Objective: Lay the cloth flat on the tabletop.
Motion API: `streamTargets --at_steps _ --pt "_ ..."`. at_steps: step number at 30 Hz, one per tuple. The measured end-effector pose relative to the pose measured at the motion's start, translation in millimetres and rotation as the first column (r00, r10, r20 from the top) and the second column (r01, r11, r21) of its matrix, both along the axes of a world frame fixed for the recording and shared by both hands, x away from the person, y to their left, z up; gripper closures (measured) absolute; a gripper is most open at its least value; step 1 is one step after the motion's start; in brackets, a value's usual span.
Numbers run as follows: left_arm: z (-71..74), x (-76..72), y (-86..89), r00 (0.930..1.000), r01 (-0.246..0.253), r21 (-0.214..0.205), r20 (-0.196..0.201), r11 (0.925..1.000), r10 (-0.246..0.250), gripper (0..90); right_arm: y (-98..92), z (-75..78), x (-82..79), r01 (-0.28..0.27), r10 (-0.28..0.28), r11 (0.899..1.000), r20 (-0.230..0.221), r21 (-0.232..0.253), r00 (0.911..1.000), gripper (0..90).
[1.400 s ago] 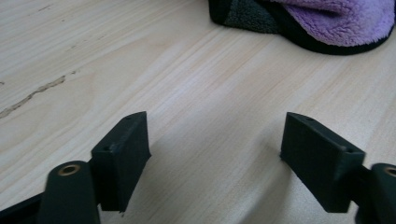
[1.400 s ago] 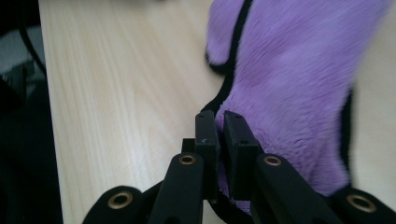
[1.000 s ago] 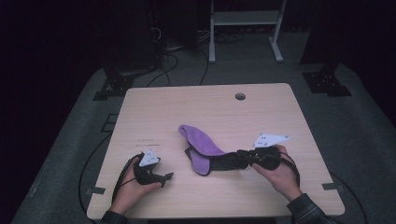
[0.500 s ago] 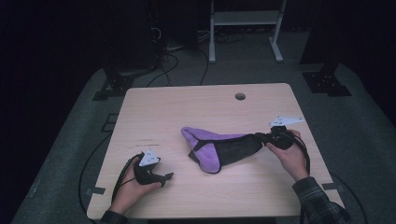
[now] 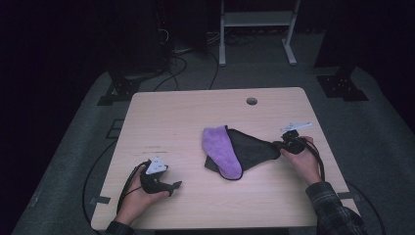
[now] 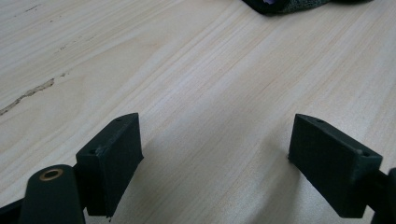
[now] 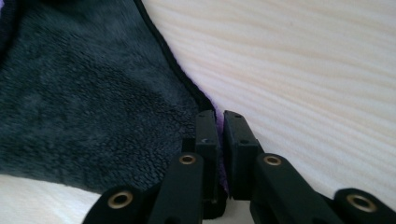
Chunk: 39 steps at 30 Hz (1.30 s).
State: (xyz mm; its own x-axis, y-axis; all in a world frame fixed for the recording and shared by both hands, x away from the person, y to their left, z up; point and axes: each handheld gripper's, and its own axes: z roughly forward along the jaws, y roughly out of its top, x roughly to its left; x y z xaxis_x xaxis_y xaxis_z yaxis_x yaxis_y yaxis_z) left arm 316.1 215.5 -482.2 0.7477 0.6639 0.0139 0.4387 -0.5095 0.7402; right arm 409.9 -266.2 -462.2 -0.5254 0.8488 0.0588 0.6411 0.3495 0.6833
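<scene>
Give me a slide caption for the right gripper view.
Right gripper with jaws shut on a corner of the grey-and-purple cloth lying on the table.

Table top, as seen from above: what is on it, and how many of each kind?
Cloth, purple on one side and dark grey on the other: 1
Hand-held gripper: 2, the left hand-held gripper and the right hand-held gripper
Total: 3

Black two-jaw tool [image 7: 219,126], brass rivets; plaid sleeve [image 5: 333,208]; grey three-cornered plate [image 5: 157,165].
</scene>
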Motion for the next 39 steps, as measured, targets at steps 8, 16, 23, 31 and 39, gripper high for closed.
streamTargets --at_steps 8,16,23,31,39 --pt "5.9 1.8 -2.5 0.9986 -0.026 -0.06 -0.048 0.9978 0.023 26.9 -8.6 8.4 -5.0 0.03 -0.032 0.999 0.073 0.026 0.9968 59.6" --pt "32.2 5.2 -47.3 0.9965 0.084 -0.128 0.019 0.9882 -0.082 32.6 -7.5 11.9 -18.5 -0.001 -0.002 1.0 0.082 0.03 0.9966 56.5" --pt "42.5 9.1 -97.5 0.9822 0.184 -0.128 0.063 0.9745 -0.177 37.9 1.6 14.7 -34.2 -0.07 0.066 0.996 0.075 0.06 0.995 55.4" --pt "34.8 24.0 -143.5 0.9712 0.233 -0.081 0.069 0.9691 -0.228 38.3 27.7 7.8 -47.4 -0.191 0.188 0.979 0.047 0.067 0.981 51.7" --pt "19.7 33.8 -159.2 0.9744 0.218 0.032 0.048 0.9754 -0.219 66.3 51.8 -2.3 -52.3 -0.289 0.288 0.957 0.045 0.033 0.9567 49.9"
